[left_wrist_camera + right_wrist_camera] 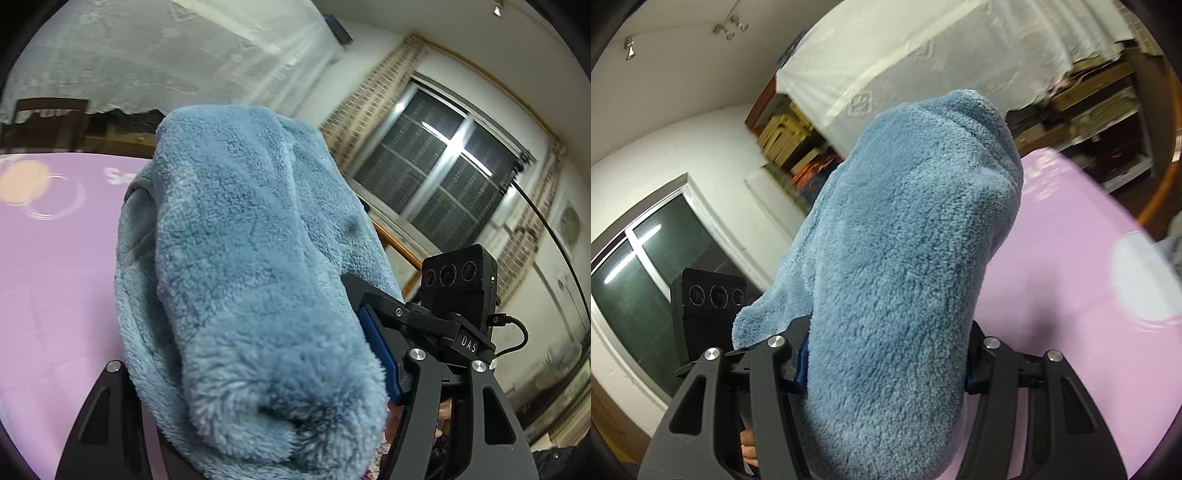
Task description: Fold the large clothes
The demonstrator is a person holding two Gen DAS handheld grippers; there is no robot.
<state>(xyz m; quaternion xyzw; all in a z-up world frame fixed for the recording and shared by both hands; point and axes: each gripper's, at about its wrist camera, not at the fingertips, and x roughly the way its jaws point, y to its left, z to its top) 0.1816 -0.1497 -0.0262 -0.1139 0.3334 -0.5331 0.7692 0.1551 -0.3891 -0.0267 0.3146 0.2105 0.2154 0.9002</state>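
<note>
A thick blue fleece garment bulges up between the fingers of my left gripper, which is shut on it; a blue pad presses into the pile. In the right wrist view the same fleece fills the middle, and my right gripper is shut on it with its pads sunk into the fabric. Both grippers hold the garment lifted above the pink sheet, close side by side. The other gripper's camera block shows in each view. The fleece hides both sets of fingertips.
A window sits behind the grippers, with a checked curtain. White lace cloth hangs over shelves of boxes. A wooden rail edges the pink sheet. A person's fingers grip the handle.
</note>
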